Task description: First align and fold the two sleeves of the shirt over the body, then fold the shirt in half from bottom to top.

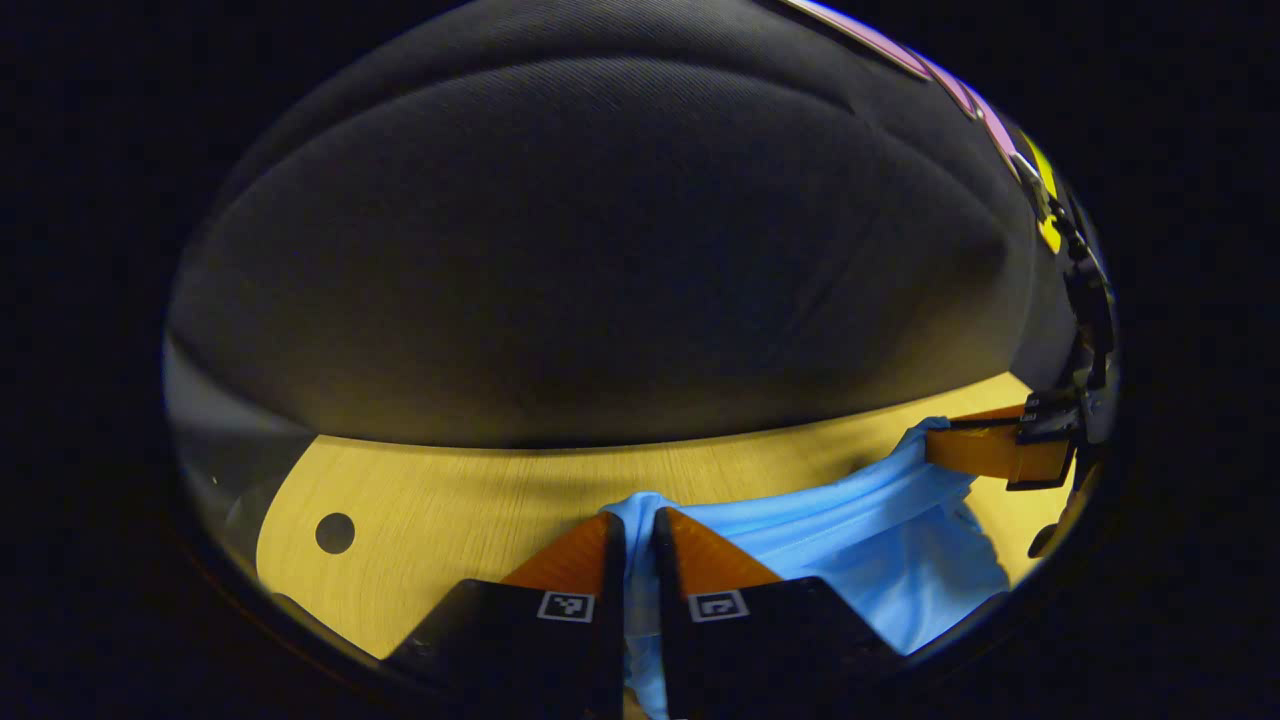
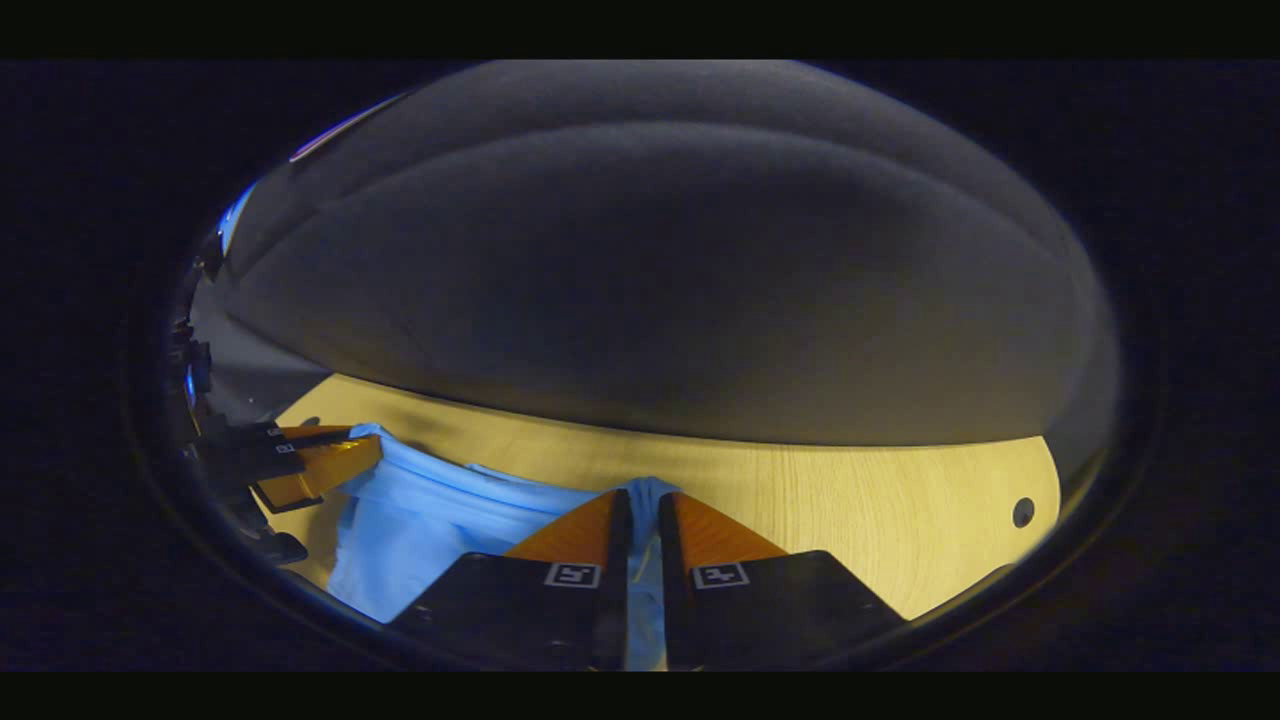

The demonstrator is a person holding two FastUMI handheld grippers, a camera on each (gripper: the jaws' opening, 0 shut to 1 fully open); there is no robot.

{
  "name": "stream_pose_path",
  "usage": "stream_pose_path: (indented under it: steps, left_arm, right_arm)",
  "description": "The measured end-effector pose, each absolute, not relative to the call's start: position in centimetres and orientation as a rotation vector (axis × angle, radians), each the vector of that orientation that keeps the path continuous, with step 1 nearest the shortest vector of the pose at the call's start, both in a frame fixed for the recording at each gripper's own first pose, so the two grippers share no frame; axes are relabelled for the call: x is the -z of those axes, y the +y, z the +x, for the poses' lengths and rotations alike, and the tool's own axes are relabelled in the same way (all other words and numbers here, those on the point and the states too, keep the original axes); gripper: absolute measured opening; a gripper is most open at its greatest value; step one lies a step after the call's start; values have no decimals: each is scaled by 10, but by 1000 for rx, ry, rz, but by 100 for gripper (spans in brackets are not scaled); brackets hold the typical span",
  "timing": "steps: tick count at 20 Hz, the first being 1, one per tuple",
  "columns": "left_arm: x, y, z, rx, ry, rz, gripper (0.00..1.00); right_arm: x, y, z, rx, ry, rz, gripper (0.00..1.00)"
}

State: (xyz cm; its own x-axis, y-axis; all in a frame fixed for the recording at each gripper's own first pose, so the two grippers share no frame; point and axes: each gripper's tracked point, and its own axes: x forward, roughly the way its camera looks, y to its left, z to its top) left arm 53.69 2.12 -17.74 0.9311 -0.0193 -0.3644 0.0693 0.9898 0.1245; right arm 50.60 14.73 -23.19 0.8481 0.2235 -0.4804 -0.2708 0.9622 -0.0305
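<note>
Both grippers, left gripper (image 1: 637,535) and right gripper (image 2: 640,515), clamped on shirt (image 1: 880,540) edge above table (image 1: 450,510); uneven pull risks a skewed fold.

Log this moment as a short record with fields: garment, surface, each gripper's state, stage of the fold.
garment: light blue shirt, edge lifted between the two grippers
surface: wooden table
left gripper: shut on shirt edge
right gripper: shut on shirt edge
backdrop: dark cloth wall
stage: a fold in progress; which one cannot be told
</note>
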Motion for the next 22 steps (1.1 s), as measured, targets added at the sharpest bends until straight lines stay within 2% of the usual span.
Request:
stream_pose_path:
  steps: [2,6,7,8,9,13,19,22]
  left_arm:
    - [173,15,531,25,367,114,46]
    - [127,19,492,-20,266,121,99]
    - [115,21,476,-24,229,118,97]
    - [99,20,459,-23,194,108,97]
    - [87,19,439,-22,167,97,97]
    - [28,7,354,21,54,52,97]
    - [-41,-1,205,88,-88,68,97]
    - [-51,-10,134,133,-95,45,97]
  right_arm:
    - [224,147,496,-248,471,-64,26]
    - [191,105,456,-198,392,-63,95]
    - [176,96,442,-176,364,-68,100]
    - [160,88,426,-162,335,-72,95]
    - [144,83,412,-147,308,-77,100]
    - [95,71,335,-76,231,-92,100]
    - [16,68,203,-75,163,-89,99]
    - [-23,71,140,-69,88,-77,99]
